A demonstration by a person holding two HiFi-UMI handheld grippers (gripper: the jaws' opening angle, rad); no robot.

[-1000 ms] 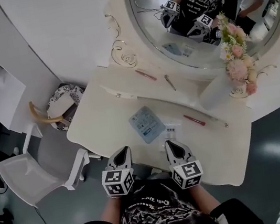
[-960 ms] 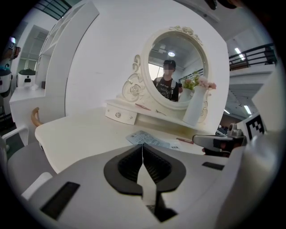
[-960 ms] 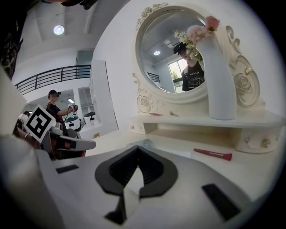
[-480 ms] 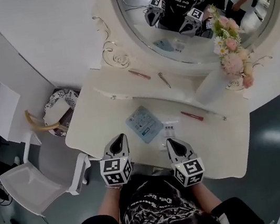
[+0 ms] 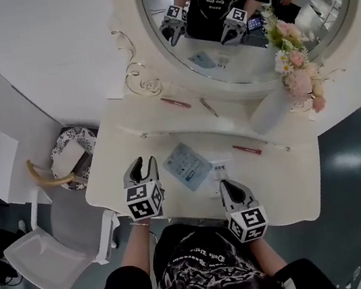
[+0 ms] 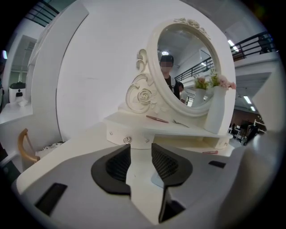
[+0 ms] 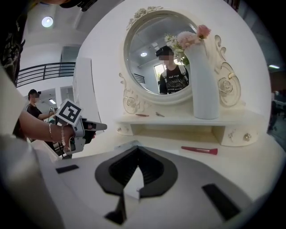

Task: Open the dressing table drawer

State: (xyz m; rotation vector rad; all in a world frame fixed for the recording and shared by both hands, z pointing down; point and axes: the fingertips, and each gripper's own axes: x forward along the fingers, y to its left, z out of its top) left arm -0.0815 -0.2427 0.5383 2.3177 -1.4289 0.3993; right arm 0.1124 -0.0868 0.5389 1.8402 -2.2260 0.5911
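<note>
On the table point(image 5: 286, 184), the drawer point(image 6: 117, 133) at 12 o'clock seems light, best taken by its small knob point(image 6: 128, 140). The left gripper point(image 5: 142, 162) is being opened, empty; the right gripper point(image 5: 229, 186) is clenched, empty.

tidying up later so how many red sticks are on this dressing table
2. One red stick lies on the raised shelf below the mirror; the other lies on the tabletop right of the blue packet. Others may hide behind the vase.

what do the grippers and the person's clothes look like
The left gripper and right gripper are grey with black ribbed pads, each carrying a white cube of black square markers. The person wears a black short-sleeved shirt with white print.
</note>
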